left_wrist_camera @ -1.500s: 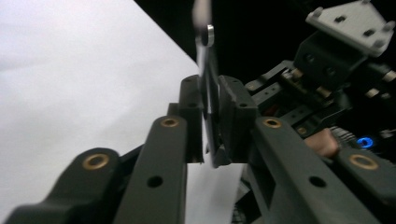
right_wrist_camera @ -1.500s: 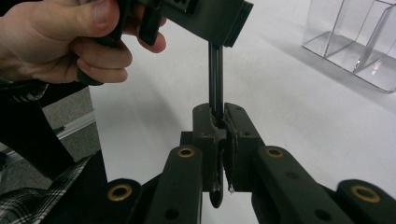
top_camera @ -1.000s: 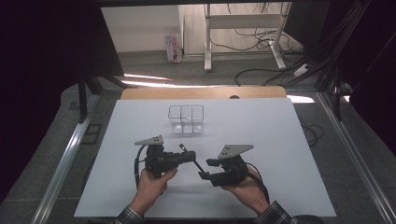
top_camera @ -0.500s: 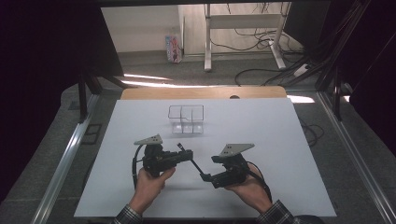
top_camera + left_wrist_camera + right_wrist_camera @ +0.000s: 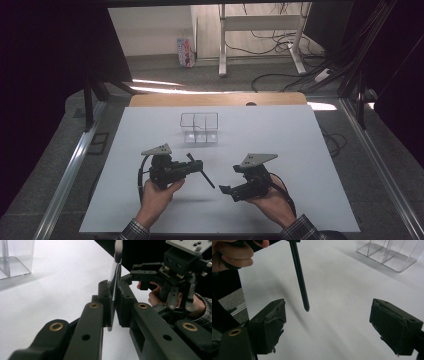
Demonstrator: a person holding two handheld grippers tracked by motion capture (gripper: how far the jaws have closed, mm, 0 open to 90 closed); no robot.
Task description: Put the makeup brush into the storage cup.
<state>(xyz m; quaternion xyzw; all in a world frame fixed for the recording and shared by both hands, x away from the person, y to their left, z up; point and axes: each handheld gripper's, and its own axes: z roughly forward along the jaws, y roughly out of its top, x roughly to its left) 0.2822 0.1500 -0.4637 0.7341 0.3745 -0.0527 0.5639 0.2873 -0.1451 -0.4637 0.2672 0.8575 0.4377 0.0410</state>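
A thin black stick (image 5: 205, 178) with a tufted, brush-like end (image 5: 118, 248) is clamped in my left gripper (image 5: 196, 167), which is shut on it above the white table top (image 5: 280, 145). In the left gripper view the stick (image 5: 113, 282) stands upright between the pressed pads. Its rounded black end (image 5: 305, 306) points down toward my right gripper (image 5: 328, 322). The right gripper (image 5: 226, 191) has just been opening its jaws, which stand wide apart with nothing between them, a short way right of the stick's end.
A clear plastic organiser (image 5: 199, 128) with several compartments stands at the middle back of the table; it also appears in the gripper views (image 5: 12, 257) (image 5: 389, 252). Metal rails run along both table sides. Floor with cables lies beyond the far edge.
The right gripper, which was at the stick's lower end, has opened and drawn back to the right. The left gripper still holds the stick in the same spot.
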